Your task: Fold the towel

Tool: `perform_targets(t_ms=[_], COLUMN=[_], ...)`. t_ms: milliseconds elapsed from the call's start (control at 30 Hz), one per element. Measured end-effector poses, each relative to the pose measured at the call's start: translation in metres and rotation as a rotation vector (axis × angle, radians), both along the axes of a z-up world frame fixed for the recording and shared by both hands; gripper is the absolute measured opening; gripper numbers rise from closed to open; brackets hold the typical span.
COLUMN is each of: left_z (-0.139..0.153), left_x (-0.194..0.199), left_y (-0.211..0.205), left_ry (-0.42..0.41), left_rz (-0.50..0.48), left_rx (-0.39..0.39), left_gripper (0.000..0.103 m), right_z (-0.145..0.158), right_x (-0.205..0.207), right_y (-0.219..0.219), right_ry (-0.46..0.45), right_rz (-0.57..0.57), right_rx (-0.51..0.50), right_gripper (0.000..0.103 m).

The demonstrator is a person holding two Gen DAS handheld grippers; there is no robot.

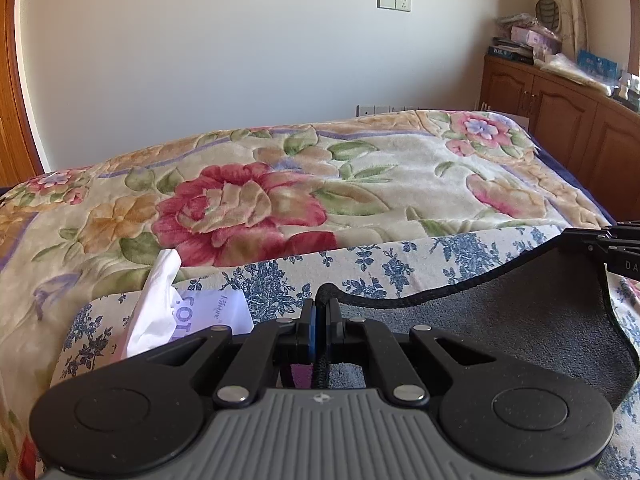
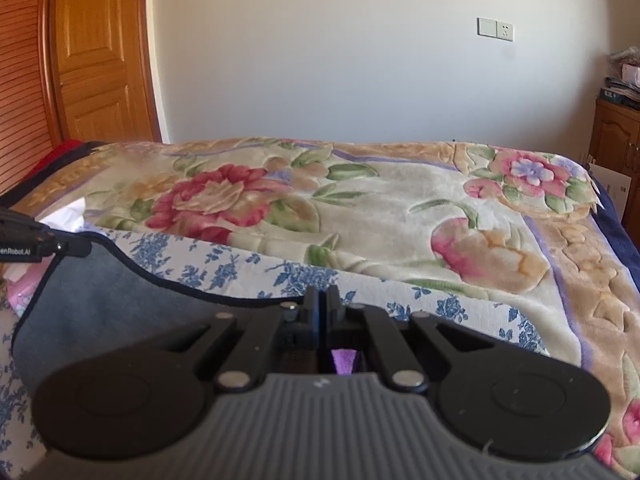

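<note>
Grey towel [image 1: 520, 312] with dark piped edge hangs stretched, both left tool [image 1: 320, 312] and right tool [image 2: 321, 304] pinching its edge

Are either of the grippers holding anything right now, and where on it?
Both hold the grey towel with black trim: left gripper and right gripper each pinch its trimmed edge.

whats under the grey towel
The grey towel hangs between both grippers over a blue-flowered cloth, which lies on the floral blanket. Whatever lies directly beneath the towel is hidden.
</note>
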State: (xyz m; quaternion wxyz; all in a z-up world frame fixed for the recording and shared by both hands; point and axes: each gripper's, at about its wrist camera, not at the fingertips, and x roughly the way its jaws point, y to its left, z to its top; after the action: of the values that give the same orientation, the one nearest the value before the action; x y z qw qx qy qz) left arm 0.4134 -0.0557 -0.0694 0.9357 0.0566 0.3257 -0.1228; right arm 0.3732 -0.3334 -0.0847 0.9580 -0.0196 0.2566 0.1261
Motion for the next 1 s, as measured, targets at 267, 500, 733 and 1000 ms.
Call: perform_targets(t_ms=[267, 500, 733, 1000], left_z=[-0.007, -0.016, -0.020, -0.023], left_x=[0.007, 0.011, 0.013, 0.015], left_y=[-0.001, -0.003, -0.003, -0.001], left_ry=[0.017, 0.034, 0.044, 0.055], left_rz=[0.005, 0.007, 0.015, 0.040], left_rx=[0.018, 0.032, 0.033, 0.019], left_gripper=[0.005, 0.005, 0.005, 0.037], right_z=[-0.010, -0.018, -0.023, -0.027], right_x=[0.008, 0.013, 0.015, 0.016], right_y=[0.001, 0.000, 0.000, 0.001], right_ry=[0.022, 0.042, 0.053, 0.071], right_rz=[-0.012, -0.021, -0.025, -0.023], right_rx=[-0.006, -0.008, -0.010, -0.019], right_gripper=[0.004, 0.004, 0.004, 0.004])
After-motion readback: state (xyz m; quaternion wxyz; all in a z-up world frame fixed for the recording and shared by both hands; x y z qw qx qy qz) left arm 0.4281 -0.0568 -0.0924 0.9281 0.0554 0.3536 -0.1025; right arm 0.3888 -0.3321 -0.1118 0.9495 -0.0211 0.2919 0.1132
